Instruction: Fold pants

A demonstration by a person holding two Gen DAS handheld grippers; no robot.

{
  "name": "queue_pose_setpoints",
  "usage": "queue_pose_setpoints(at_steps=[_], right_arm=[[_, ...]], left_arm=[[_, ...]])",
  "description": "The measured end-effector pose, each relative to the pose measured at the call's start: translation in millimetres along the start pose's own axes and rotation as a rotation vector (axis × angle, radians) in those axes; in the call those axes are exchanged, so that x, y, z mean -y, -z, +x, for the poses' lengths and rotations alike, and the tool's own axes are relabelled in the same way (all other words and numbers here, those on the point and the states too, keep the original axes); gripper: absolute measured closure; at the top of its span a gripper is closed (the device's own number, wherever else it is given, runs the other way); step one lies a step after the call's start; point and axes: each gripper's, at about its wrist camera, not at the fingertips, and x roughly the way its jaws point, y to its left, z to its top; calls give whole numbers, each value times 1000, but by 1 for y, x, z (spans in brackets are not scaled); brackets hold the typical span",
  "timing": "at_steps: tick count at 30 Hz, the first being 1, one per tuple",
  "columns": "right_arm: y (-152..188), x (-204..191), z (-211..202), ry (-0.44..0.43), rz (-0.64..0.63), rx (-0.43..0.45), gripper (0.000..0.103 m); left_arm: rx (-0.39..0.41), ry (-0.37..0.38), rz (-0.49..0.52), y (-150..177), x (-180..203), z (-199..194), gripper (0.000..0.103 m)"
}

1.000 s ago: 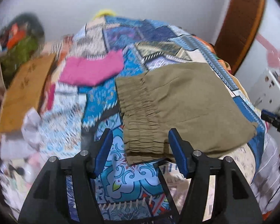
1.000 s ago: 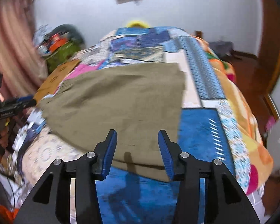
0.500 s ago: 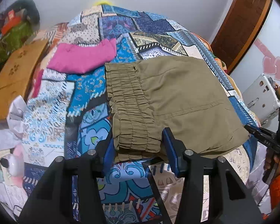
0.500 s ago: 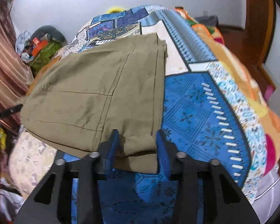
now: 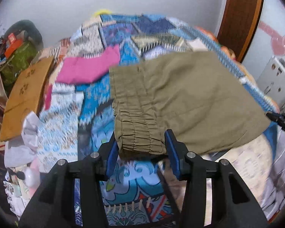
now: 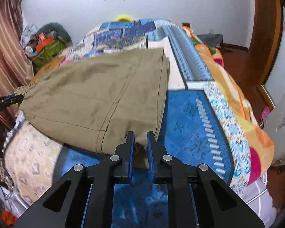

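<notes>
Olive-green pants [image 5: 180, 98] lie folded on the patterned bedspread [image 5: 123, 180]; they also show in the right wrist view [image 6: 96, 95]. My left gripper [image 5: 141, 144] holds the gathered elastic waistband corner [image 5: 140, 140] between its blue pads, lifted a little off the bed. My right gripper [image 6: 140, 142] is shut on the near leg-hem corner [image 6: 140, 144] of the pants. Each gripper's tip shows at the edge of the other's view.
A folded pink garment [image 5: 89, 68] lies beyond the waistband. A cardboard sheet [image 5: 26, 95] and cluttered bags [image 5: 15, 53] lie left of the bed. A wooden door [image 6: 264, 38] and white appliance [image 5: 277, 83] stand to the right.
Both grippers moved up to the pants' near corners and closed on them, the right one tightly. The near edge of the pants has lifted.
</notes>
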Motion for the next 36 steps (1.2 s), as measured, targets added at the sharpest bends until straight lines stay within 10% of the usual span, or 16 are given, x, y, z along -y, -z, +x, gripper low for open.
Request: queue_pose_setpoints(at_steps=[9,17,36], right_arm=[[9,-5,15,12,-8,-60,87],[-7,13,-4,69,16,-42,55],[-139,26,45,50,-76,147,45]], left_arm=[[-15,9,-27,5,-4,-1,37],[36,-37,-35,-16,-17,-28,33],[-32,-31,-149,-123,-56,62,32]])
